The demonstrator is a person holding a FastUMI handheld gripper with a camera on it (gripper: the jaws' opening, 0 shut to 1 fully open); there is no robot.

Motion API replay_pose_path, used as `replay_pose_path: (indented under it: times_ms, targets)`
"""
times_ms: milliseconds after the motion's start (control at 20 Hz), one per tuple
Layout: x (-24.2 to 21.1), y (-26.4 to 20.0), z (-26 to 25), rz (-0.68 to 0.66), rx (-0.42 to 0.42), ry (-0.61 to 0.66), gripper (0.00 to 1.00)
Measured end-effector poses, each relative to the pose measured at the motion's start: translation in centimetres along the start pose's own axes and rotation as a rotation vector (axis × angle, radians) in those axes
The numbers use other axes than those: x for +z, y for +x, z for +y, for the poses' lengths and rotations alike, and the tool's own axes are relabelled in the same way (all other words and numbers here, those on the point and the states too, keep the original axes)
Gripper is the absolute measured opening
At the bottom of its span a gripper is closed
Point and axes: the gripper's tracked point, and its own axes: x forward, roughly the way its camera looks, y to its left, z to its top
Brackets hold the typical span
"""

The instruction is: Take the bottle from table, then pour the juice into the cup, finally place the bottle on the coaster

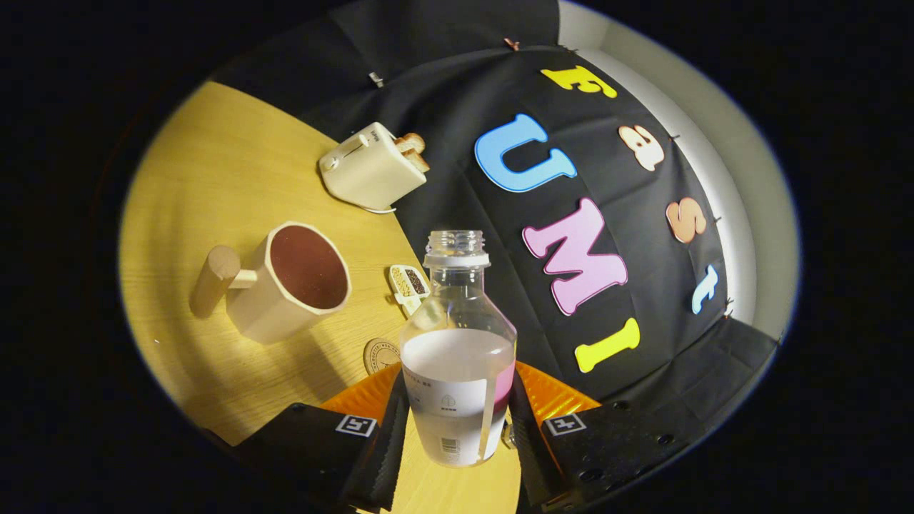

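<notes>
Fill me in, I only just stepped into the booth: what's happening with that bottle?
A handheld claw is shut on a clear, uncapped bottle, one finger on each side of its lower body. The bottle holds pale liquid to about mid-height and looks lifted off the wooden table. The view is tilted towards a cream cup with a dark inside and a wooden handle, beyond the fingers. A round coaster lies between cup and bottle. Nothing is pouring yet. A toaster with bread sits further back.

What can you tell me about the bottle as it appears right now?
The bottle is clear, plastic by the look of it, uncapped, with a threaded neck and a white label. It is partly filled with a pale liquid. Both fingers of the gripper press on its lower body, holding it tilted above the table.
</notes>
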Motion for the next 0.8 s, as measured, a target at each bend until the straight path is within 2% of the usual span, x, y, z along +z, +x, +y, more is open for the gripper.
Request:
replay_pose_path:
  times_ms: [800]
  targets:
    - [-1.4,1.6,2.6,0.080,0.080,-0.308,0.70]
